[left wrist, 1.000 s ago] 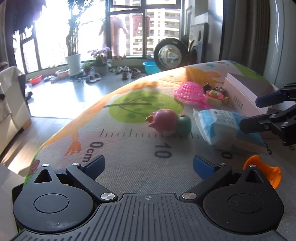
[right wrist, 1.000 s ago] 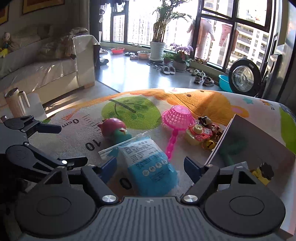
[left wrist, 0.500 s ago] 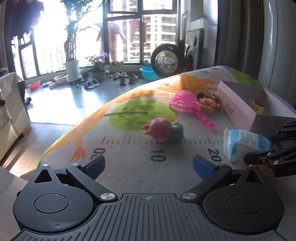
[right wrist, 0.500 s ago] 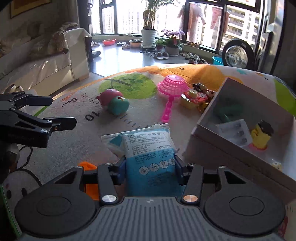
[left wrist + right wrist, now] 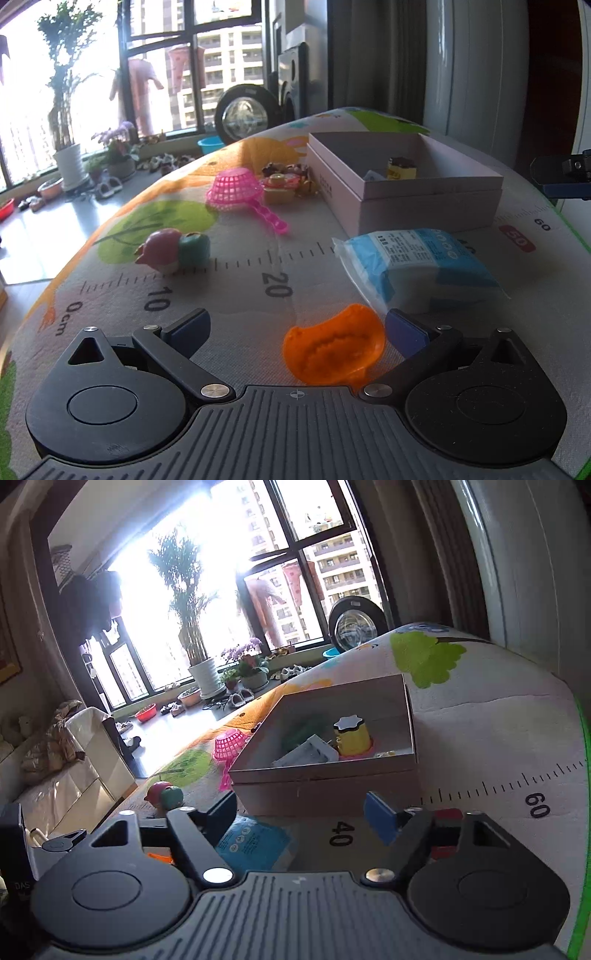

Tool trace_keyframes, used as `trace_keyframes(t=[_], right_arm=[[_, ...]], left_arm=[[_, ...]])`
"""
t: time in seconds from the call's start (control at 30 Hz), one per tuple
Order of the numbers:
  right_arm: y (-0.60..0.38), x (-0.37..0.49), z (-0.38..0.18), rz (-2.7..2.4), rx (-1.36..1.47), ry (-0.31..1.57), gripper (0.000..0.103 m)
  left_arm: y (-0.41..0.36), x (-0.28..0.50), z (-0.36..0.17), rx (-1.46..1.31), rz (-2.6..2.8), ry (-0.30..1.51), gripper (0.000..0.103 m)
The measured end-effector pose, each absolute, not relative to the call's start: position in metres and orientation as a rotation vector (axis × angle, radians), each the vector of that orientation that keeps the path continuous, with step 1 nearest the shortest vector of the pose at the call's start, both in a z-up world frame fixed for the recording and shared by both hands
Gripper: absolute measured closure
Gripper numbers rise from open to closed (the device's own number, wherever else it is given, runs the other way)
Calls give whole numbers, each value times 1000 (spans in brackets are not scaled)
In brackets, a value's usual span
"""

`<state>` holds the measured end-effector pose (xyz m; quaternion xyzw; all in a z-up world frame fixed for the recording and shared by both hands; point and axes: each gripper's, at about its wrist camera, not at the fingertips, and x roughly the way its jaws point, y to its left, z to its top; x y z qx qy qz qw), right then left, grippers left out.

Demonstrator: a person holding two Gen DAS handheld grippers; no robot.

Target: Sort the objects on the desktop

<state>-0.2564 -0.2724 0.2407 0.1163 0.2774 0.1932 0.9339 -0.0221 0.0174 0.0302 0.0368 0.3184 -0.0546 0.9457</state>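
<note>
My left gripper (image 5: 297, 328) is open, low over the mat, with an orange plastic toy (image 5: 332, 349) lying between its fingers, nearer the right one. A blue-and-white packet (image 5: 417, 266) lies on the mat just in front of the pink box (image 5: 424, 199), which holds a yellow toy (image 5: 400, 168) and other items. My right gripper (image 5: 303, 812) is open and empty, above the mat near the box (image 5: 325, 786); the packet (image 5: 251, 840) lies below its left finger. The yellow toy (image 5: 351, 734) stands inside the box.
On the mat lie a pink-and-green toy (image 5: 173, 249), a pink strainer (image 5: 240, 192) and small toys (image 5: 284, 182) beside the box. The right gripper shows at the far right edge (image 5: 561, 177). The mat's green edge (image 5: 581, 812) runs at the right.
My right gripper carried the packet toward the box, let it go on the mat and opened. My left gripper moved right, so the orange toy now sits between its fingers.
</note>
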Motion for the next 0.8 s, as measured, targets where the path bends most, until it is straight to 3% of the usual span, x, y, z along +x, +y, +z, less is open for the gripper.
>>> trace_keyframes(t=[0.07, 0.13, 0.33, 0.43, 0.5, 0.57, 0.63, 0.8], right_arm=[[-272, -255, 237, 408, 249, 598, 60], [-267, -256, 235, 412, 226, 601, 68], [-237, -283, 239, 412, 25, 461, 71], [-225, -293, 242, 397, -51, 403, 64], [-219, -300, 244, 389, -92, 360, 53], [-214, -307, 245, 381, -135, 312, 31], [-208, -313, 247, 380, -184, 265, 23], [-194, -326, 245, 387, -275, 191, 20]], left_arm=[[15, -22, 28, 78, -118, 657, 0], [15, -23, 26, 81, -121, 663, 0], [18, -24, 21, 81, -112, 678, 0], [19, -23, 18, 74, -108, 691, 0], [20, -23, 16, 69, -109, 697, 0], [20, -22, 15, 66, -111, 700, 0], [20, -22, 14, 63, -111, 704, 0], [20, -21, 14, 60, -111, 706, 0]])
